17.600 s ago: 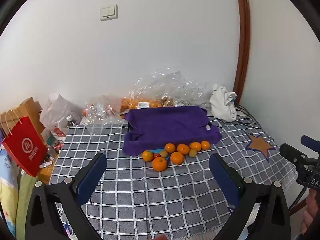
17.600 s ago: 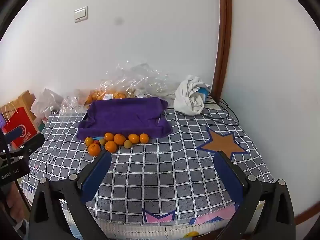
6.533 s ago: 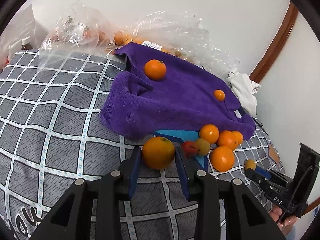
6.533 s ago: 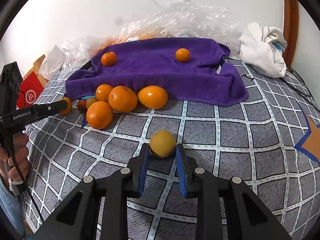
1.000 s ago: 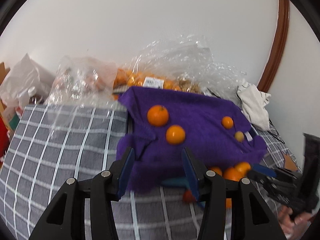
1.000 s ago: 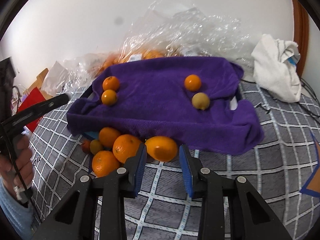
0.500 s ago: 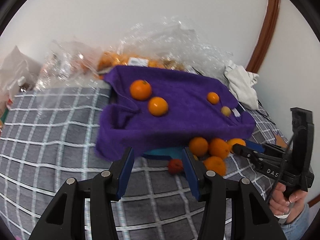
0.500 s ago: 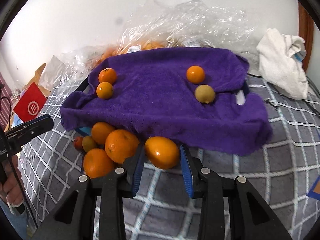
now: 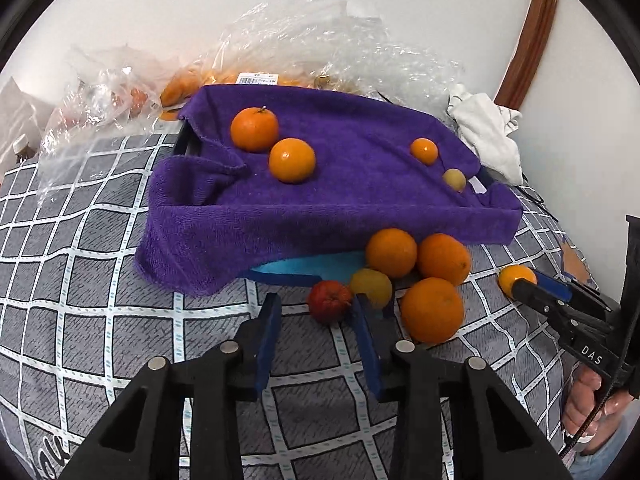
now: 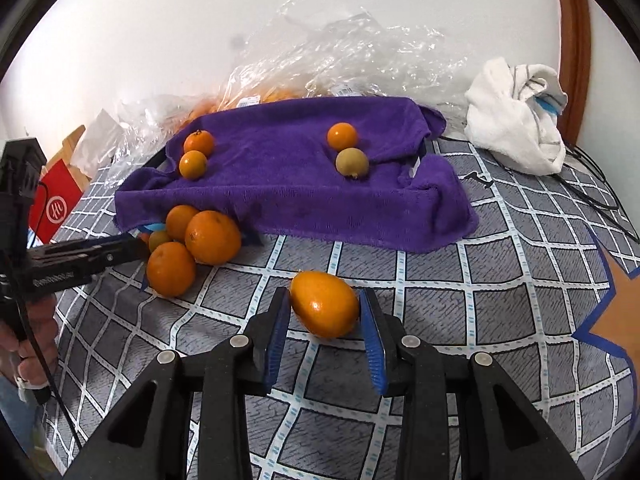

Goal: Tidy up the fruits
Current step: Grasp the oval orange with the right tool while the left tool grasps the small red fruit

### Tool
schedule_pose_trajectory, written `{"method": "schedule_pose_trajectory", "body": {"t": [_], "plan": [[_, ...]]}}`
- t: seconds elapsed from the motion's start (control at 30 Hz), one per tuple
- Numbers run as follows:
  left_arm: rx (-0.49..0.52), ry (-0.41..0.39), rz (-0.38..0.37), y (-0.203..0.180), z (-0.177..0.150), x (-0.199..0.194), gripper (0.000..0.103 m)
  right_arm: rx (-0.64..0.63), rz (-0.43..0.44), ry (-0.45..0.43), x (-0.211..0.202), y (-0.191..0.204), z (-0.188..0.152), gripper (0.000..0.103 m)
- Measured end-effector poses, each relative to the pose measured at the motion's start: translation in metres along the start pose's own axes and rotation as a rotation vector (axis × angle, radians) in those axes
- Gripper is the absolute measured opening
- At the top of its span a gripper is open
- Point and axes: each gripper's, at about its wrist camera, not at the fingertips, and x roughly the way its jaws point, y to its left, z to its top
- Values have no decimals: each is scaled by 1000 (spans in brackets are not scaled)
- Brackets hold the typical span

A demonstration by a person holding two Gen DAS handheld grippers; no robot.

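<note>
The left gripper (image 9: 316, 310), jaws closing, brackets a red fruit (image 9: 329, 301); the right gripper (image 10: 323, 309), marked "DAS", holds an orange (image 10: 325, 305).

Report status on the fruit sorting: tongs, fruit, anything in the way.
Right tongs shut on oval orange fruit. Left tongs closing around small red fruit, not yet gripped. Four fruits already on purple towel. Yellow fruit crowds the red one.
</note>
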Motion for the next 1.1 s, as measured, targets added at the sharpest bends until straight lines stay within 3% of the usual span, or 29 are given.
{"method": "schedule_pose_trajectory", "body": {"t": [0.23,0.33,0.5,0.63,0.87,1.1], "plan": [[6,-10,24,-4,3,4,29,30,7,8,2,-3,0,35],[-11,-18,16,1,2,5,23,20,3,15,3,0,-1,35],[-65,-37,-73,12,-1,2,23,-13,-27,9,1,7,-2,35],[-128,-115,-177,27,-5,-12,23,-3,-16,6,0,4,-3,35],[-168,-150,-192,32,-6,-17,23,45,44,-46,-10,-6,-4,35],[-191,-200,-180,39,-6,-28,23,92,40,-46,-13,-12,-4,35]]}}
